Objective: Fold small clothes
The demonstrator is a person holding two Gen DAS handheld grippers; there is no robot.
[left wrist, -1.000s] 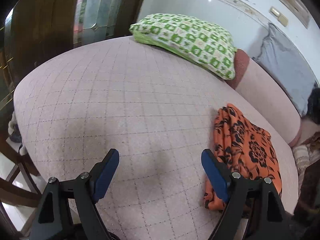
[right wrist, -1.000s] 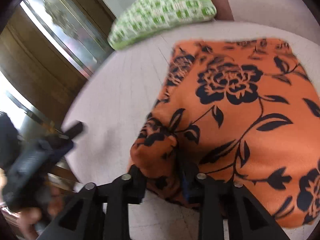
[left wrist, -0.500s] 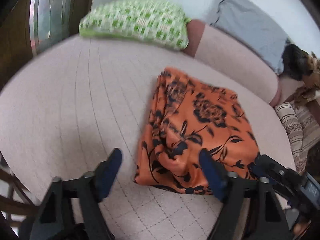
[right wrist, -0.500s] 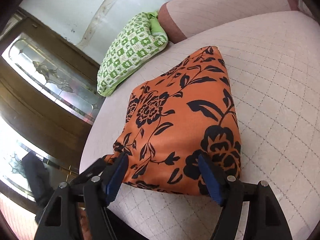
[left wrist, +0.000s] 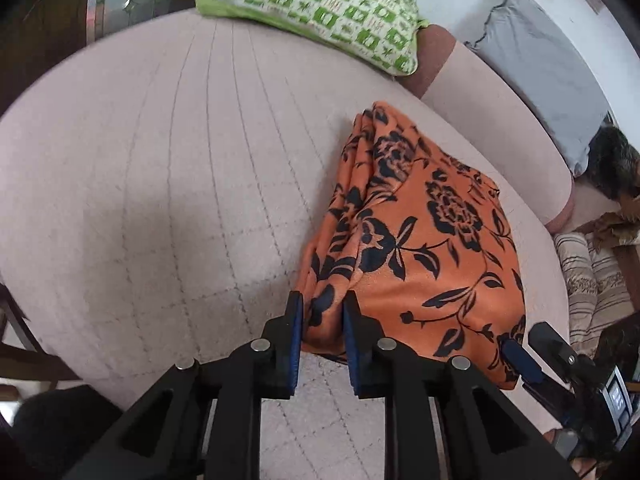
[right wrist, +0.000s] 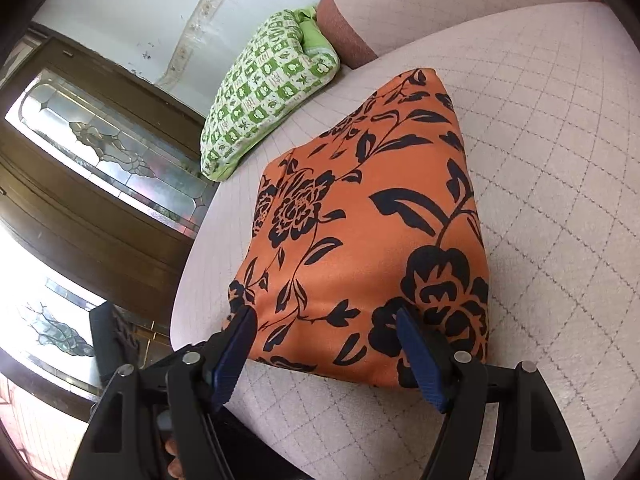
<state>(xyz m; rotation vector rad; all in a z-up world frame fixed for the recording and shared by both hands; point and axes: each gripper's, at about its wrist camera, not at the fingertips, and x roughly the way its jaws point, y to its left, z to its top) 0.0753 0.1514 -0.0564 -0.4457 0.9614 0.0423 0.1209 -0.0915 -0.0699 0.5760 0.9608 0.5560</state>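
- The orange floral cloth (left wrist: 420, 248) lay as a folded bundle on the quilted pink bed (left wrist: 160, 184), well apart from the green patterned pillow (left wrist: 320, 8) at the far end.
- A second earlier the left gripper (left wrist: 322, 332) had hung wide apart over bare bed beside the cloth; it had since swung across to the cloth's near left corner.
- Its jaws were closing, with a bunched fold of that corner between the blue pads and apparently already pinched.
- The right gripper (right wrist: 326, 344), a second earlier clamped on a bunch of the cloth's near edge, had let go; its jaws stood wide apart, straddling that edge without pressing it.
- In the left view it sat at the cloth's near right corner.
- My reading: the grip was passing from right to left, so the next fold or tidy-up would be led from the left corner.
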